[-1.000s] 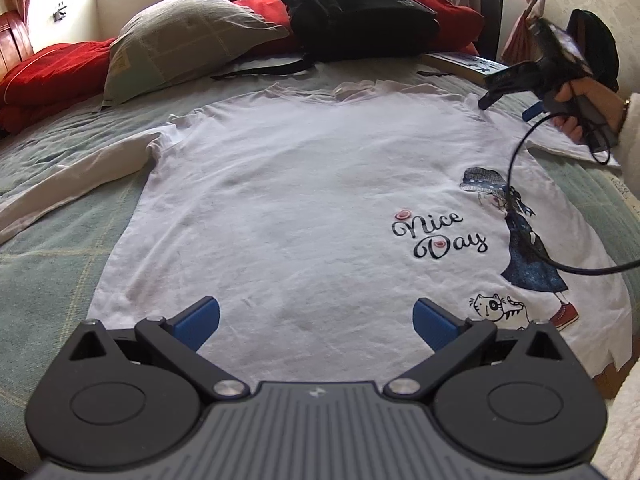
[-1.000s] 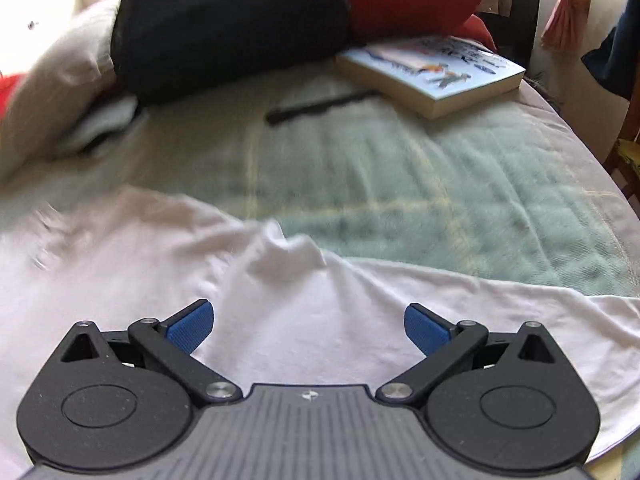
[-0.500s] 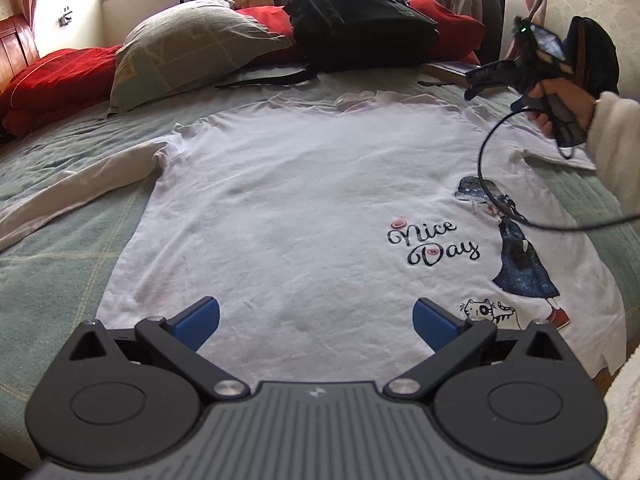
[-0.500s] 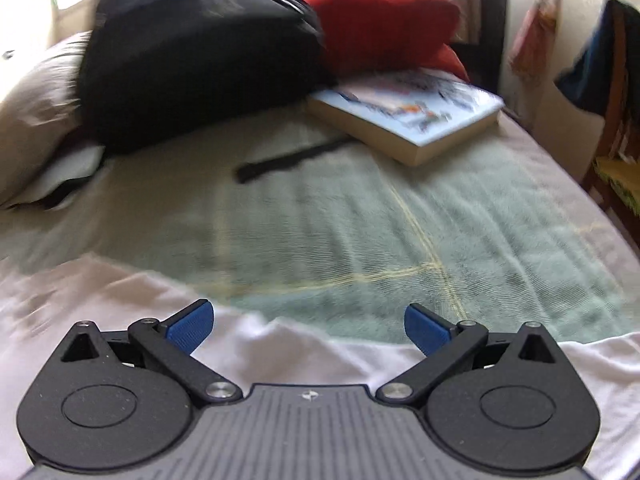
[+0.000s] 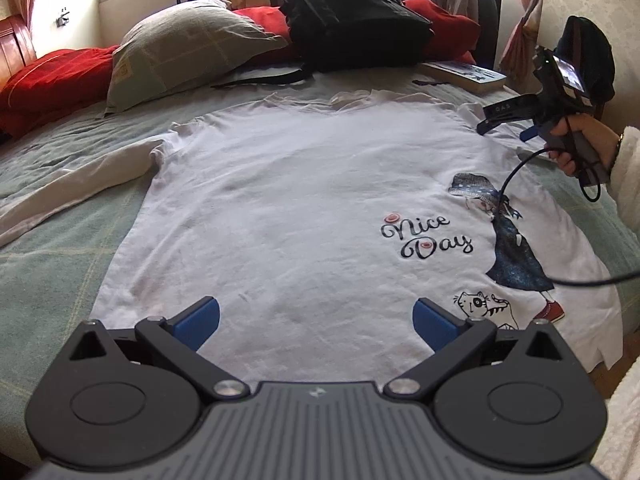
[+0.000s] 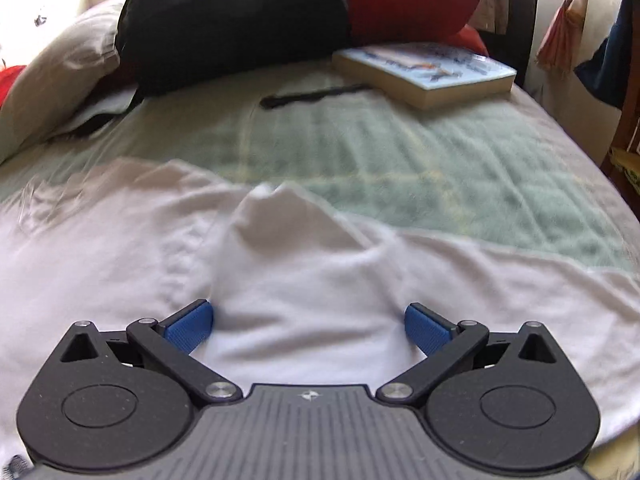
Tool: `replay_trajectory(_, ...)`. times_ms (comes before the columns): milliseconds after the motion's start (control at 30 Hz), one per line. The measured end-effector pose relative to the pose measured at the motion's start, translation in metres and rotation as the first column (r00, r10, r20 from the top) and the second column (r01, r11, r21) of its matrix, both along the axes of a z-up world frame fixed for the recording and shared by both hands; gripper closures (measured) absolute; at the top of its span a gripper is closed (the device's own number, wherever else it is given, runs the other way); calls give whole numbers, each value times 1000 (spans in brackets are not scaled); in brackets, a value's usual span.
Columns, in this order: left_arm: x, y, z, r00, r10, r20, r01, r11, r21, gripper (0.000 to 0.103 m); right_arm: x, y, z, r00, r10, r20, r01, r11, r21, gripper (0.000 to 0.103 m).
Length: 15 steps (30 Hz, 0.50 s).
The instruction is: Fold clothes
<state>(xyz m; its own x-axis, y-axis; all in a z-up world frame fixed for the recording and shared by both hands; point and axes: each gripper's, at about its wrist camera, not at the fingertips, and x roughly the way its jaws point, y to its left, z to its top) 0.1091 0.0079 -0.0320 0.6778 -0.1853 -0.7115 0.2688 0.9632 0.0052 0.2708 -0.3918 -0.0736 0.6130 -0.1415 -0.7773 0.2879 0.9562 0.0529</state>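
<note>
A white long-sleeved shirt (image 5: 304, 208) with a "Nice Day" print and a girl figure lies spread front-up on the green bed cover (image 5: 52, 280). My left gripper (image 5: 316, 318) hovers open over the shirt's hem, its blue pads wide apart. In the left wrist view my right gripper (image 5: 490, 120) is held by a hand (image 5: 580, 140) at the shirt's right shoulder. In the right wrist view my right gripper (image 6: 308, 324) is open, low over a raised fold of white shirt fabric (image 6: 304, 264) that sits between its fingers.
A black backpack (image 5: 352, 20), a grey-green pillow (image 5: 184, 52) and red bedding (image 5: 48, 80) lie at the head of the bed. A thick book (image 6: 428, 72) and a black strap (image 6: 308, 96) lie beyond the shoulder. A black cable (image 5: 568, 280) trails over the shirt's right side.
My right gripper has dropped back down onto the shirt's right shoulder, so white fabric now fills the gap between its fingers. My left gripper has drawn back slightly from the hem.
</note>
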Motion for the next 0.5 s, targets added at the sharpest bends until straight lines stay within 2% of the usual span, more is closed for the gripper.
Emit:
replay_trajectory(100, -2, 0, 2, 1000, 1, 8, -1, 1000, -3, 1, -3, -15, 4, 999, -47, 20, 47, 999, 2, 0)
replay_trajectory(233, -1, -4, 3, 1000, -15, 12, 15, 1000, -7, 1, -32, -10, 15, 999, 22, 46, -25, 998, 57, 0)
replay_trajectory(367, 0, -12, -1, 999, -42, -5, 42, 999, 5, 1, -61, 0, -1, 998, 58, 1, -58, 998, 21, 0)
replay_trajectory(500, 0, -17, -3, 999, -50, -19, 50, 999, 22, 1, -92, -19, 5, 997, 58, 46, -61, 995, 73, 0)
